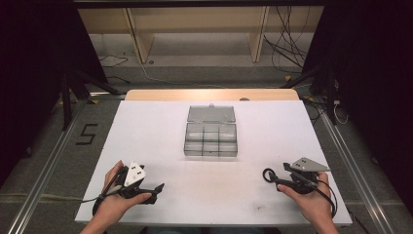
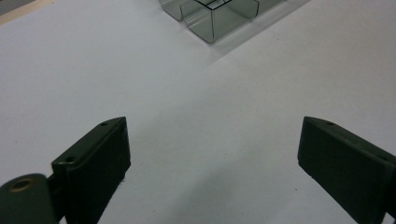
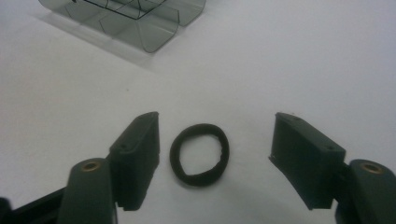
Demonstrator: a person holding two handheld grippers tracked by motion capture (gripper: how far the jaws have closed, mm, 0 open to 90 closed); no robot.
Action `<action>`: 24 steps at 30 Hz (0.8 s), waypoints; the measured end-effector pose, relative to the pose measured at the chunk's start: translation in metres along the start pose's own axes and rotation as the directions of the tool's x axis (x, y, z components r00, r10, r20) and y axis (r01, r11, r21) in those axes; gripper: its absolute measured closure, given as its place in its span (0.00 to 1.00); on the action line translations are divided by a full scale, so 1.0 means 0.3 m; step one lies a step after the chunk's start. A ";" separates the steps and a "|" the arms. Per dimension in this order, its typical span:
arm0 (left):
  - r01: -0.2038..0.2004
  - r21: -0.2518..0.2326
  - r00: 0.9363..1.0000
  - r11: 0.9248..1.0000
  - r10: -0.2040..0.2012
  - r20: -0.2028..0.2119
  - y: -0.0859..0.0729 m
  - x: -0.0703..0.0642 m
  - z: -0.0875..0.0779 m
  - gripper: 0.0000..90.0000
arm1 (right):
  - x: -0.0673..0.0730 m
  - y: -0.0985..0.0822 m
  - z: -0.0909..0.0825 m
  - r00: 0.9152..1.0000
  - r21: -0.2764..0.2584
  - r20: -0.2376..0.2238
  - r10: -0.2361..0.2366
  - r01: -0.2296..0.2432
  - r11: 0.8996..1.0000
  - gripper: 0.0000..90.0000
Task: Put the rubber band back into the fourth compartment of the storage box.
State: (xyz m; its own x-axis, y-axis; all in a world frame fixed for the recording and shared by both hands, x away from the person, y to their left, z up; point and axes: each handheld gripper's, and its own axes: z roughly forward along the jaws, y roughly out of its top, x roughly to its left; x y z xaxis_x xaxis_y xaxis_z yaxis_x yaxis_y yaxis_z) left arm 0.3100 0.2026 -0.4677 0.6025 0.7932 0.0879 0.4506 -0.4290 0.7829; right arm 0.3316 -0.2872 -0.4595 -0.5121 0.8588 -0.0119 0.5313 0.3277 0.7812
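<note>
A clear plastic compartment box [image 1: 211, 141] stands in the middle of the white table [image 1: 146, 131] with its lid [image 1: 211, 113] folded back; its compartments look empty. A black hair-tie ring [image 3: 201, 179] lies flat on the table between the jaws of my right gripper [image 3: 215, 133], which is open and not touching it. In the high view the ring [image 1: 264, 174] sits at the right gripper [image 1: 272, 177], near the front right. My left gripper [image 1: 155, 191] rests near the front left, open [image 2: 215, 128] over bare table. The box's corner [image 2: 212, 21] shows ahead of it.
Both hands hold the grippers close to the table's front edge. A wooden strip [image 1: 212, 94] borders the far edge. Behind it are a wooden shelf frame [image 1: 195, 29] and loose cables [image 1: 287, 46] on the floor. A "5" mark [image 1: 86, 134] lies left of the table.
</note>
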 end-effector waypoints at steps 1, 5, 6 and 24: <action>0.000 -0.002 1.000 1.000 0.000 0.000 0.000 0.000 0.000 0.10 | 0.000 0.001 -0.002 1.000 0.007 0.001 0.006 -0.006 1.000 0.44; -0.002 0.001 1.000 1.000 0.002 0.002 0.000 0.000 0.000 0.10 | -0.006 0.008 -0.008 1.000 0.015 0.017 0.021 -0.022 1.000 0.56; -0.002 0.001 1.000 1.000 0.002 0.002 -0.001 0.000 0.000 0.10 | -0.008 0.008 -0.008 0.999 0.019 0.018 0.026 -0.026 0.999 0.57; -0.006 0.003 1.000 1.000 0.006 0.005 0.001 -0.004 0.003 0.10 | -0.031 0.007 0.086 0.999 0.153 0.019 0.043 -0.045 0.987 0.74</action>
State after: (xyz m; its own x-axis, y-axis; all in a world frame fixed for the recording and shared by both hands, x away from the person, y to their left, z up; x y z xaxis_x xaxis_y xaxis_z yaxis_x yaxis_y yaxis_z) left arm 0.3100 0.2010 -0.4680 0.6087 0.7884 0.0892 0.4493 -0.4352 0.7802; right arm 0.3549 -0.2845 -0.4740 -0.4761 0.8794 0.0095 0.6508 0.3450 0.6764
